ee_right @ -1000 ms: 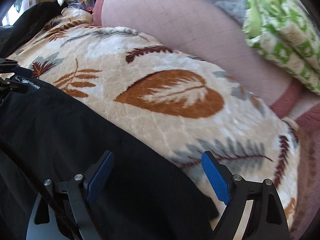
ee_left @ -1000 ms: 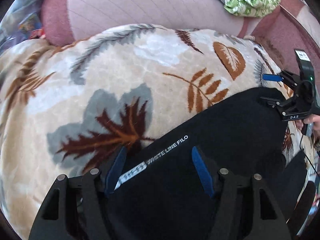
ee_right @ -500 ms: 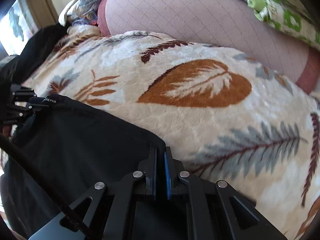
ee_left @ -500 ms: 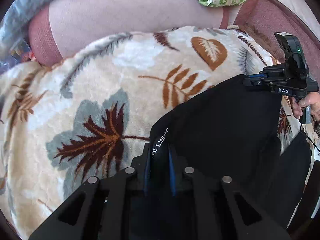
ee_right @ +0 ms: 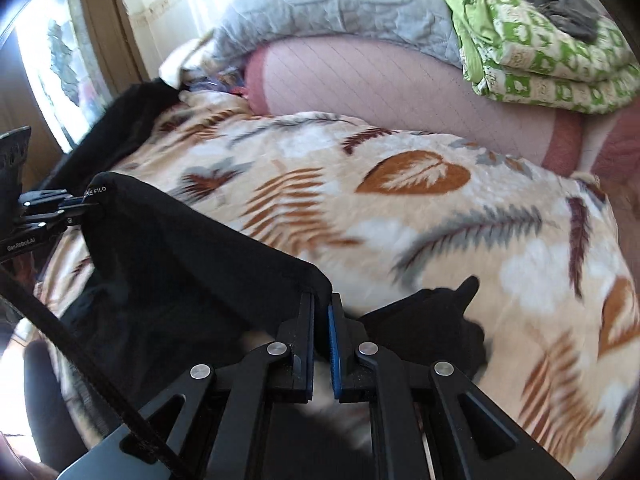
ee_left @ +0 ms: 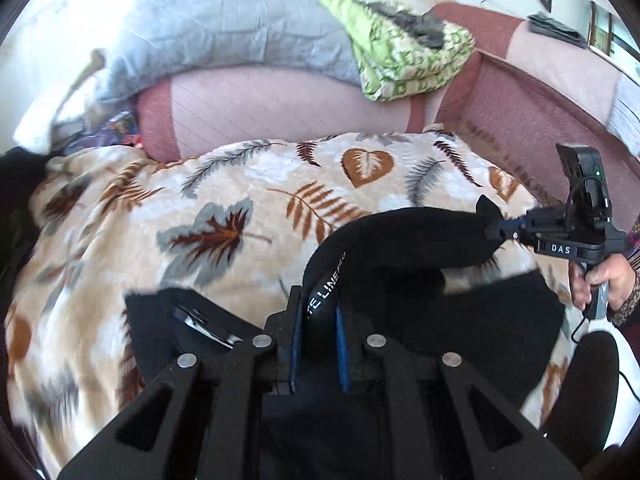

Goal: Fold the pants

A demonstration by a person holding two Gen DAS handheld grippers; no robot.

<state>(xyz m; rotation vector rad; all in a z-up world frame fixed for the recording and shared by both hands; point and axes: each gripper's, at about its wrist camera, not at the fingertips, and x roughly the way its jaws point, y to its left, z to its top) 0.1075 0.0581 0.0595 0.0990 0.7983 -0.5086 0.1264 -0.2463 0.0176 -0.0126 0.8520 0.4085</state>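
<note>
Black pants [ee_left: 400, 240] lie on a beige leaf-patterned blanket [ee_left: 240, 208], with one edge raised and stretched between my two grippers. My left gripper [ee_left: 318, 320] is shut on the corner with white lettering. My right gripper [ee_left: 500, 228] pinches the other corner; a person's hand [ee_left: 600, 280] holds its handle. In the right wrist view the right gripper [ee_right: 322, 308] is shut on the pants [ee_right: 180, 264] at their near corner. There the left gripper [ee_right: 76, 204] grips the far corner. The lifted edge hangs above the blanket [ee_right: 400, 220], and the rest of the pants droops below.
A pink sofa back [ee_left: 260, 108] rises behind the blanket. A grey quilt [ee_left: 224, 28] and a folded green patterned cover [ee_left: 404, 56] lie on top of it. Dark cloth [ee_right: 120, 120] sits at the blanket's far left by a window.
Both grippers went from open to shut on the pants' edge. Then they rose and pulled back, lifting that edge off the blanket.
</note>
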